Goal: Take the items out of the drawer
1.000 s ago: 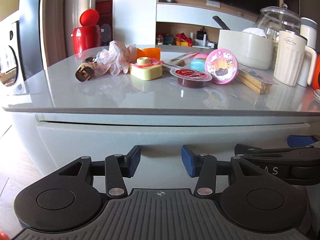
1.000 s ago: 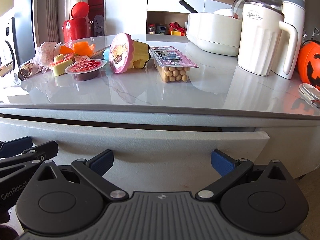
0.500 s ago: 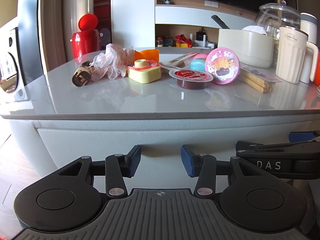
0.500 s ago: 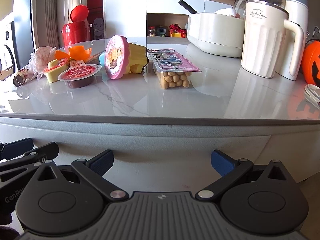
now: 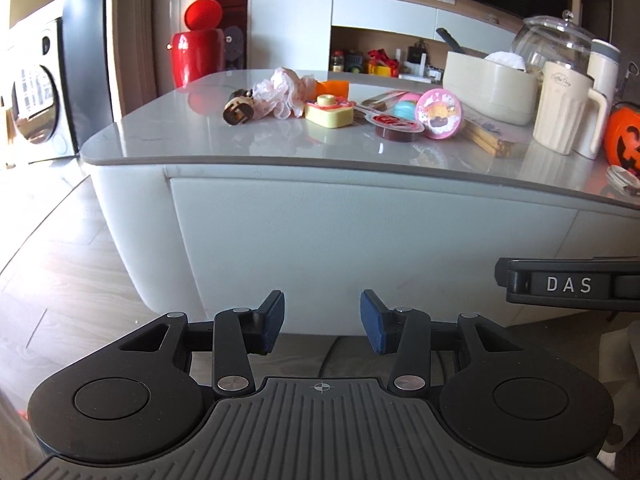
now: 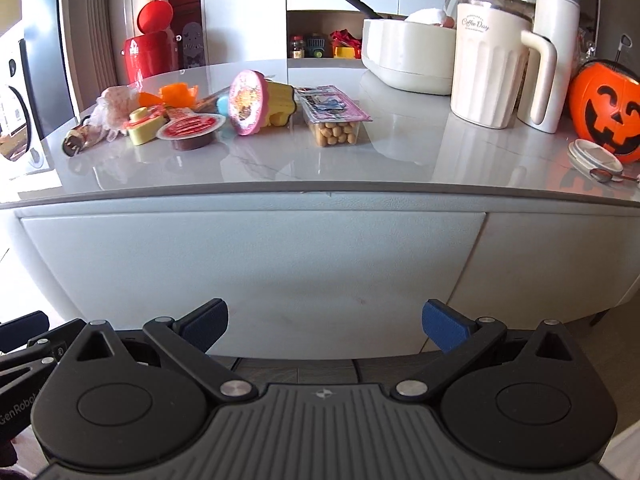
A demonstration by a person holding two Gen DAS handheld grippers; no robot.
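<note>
The pale grey drawer front (image 6: 248,264) sits flush under the table edge; it is also in the left wrist view as the drawer front (image 5: 360,240). On the tabletop lie a pink-lidded cupcake toy (image 6: 250,102), a snack pack of small biscuits (image 6: 334,122), a red-lidded jelly cup (image 6: 190,128), a yellow heart-shaped box (image 5: 330,114) and a crumpled pink wrapper (image 5: 280,90). My left gripper (image 5: 322,326) is open, empty, a little back from the drawer front. My right gripper (image 6: 324,320) is open wider, also empty and apart from it.
A cream jug (image 6: 490,64), a white tub (image 6: 408,56), an orange pumpkin bucket (image 6: 606,108) and a small dish with a spoon (image 6: 596,158) stand at the right. A red bin (image 5: 196,50) stands behind the table. Wooden floor (image 5: 60,272) lies at the left.
The drawer, slightly ajar a second ago, is now flush. Both grippers have drawn back from the drawer front and risen, so more of the tabletop shows.
</note>
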